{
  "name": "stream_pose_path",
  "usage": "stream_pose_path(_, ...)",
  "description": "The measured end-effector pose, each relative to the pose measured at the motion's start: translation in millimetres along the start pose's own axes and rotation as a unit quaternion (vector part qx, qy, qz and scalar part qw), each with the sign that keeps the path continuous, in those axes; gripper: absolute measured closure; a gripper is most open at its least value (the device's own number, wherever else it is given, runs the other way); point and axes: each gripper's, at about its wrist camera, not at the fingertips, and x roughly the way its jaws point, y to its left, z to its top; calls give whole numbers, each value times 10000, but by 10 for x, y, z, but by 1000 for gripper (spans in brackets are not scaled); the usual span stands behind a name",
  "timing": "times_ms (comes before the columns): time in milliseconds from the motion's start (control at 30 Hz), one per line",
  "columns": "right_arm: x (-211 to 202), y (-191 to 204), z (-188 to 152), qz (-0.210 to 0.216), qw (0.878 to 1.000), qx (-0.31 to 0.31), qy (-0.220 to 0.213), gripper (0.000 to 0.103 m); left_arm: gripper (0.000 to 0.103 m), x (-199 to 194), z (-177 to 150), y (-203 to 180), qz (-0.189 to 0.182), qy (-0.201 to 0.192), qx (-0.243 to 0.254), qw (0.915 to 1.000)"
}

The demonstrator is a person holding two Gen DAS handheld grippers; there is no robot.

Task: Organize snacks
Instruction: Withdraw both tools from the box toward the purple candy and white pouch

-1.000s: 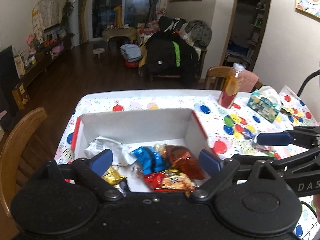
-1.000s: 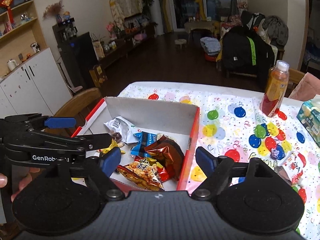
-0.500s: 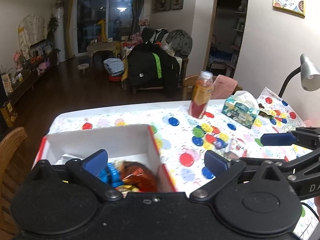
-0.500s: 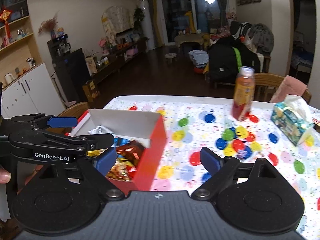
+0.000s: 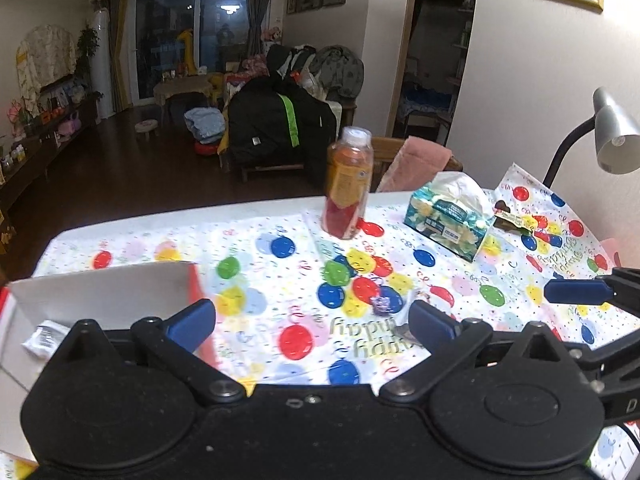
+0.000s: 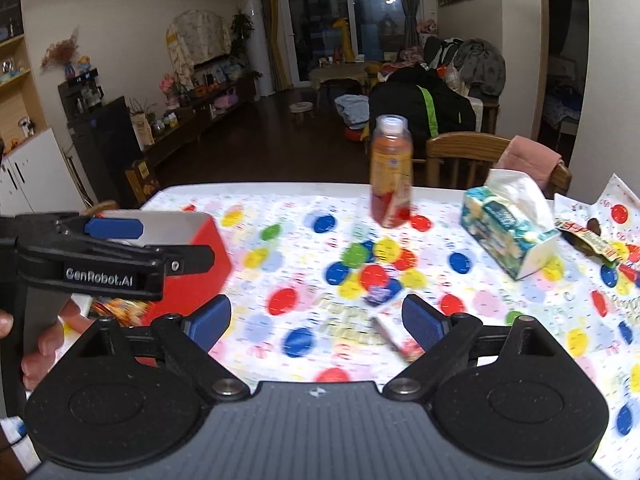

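Low in the left wrist view, the left gripper hangs above the tablecloth with its blue-padded fingers spread wide and nothing between them. The right gripper is likewise released and empty in its own view.

Just ahead of the right gripper's right finger, at lower centre-right of the right wrist view, lies a small white-and-red snack packet. Its long axis runs diagonally, from upper left down toward lower right, and the red end points at the finger pad; the blur hides its print. A little farther, at frame centre, sits a small purple wrapped sweet, seen also between the left gripper's fingers.

At the left edge of both views stands the red snack box with a white interior; a white wrapper shows inside it at lower left, and orange packets show beside a person's fingers.

Farther back, in the upper middle, a juice bottle stands upright. To its right rests a tissue pack, and beyond that an opened dark wrapper.
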Motion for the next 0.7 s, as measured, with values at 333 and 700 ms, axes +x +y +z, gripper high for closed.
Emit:
stream_pose_path(333,295,-547,-144,-148,9993,-316,162,10,1,648,104,-385,222,437,60,9988)
stream_pose_path(700,812,-926,-255,40,9952,-734,650,10,1,1416,217,-540,304,1035,-88,9941)
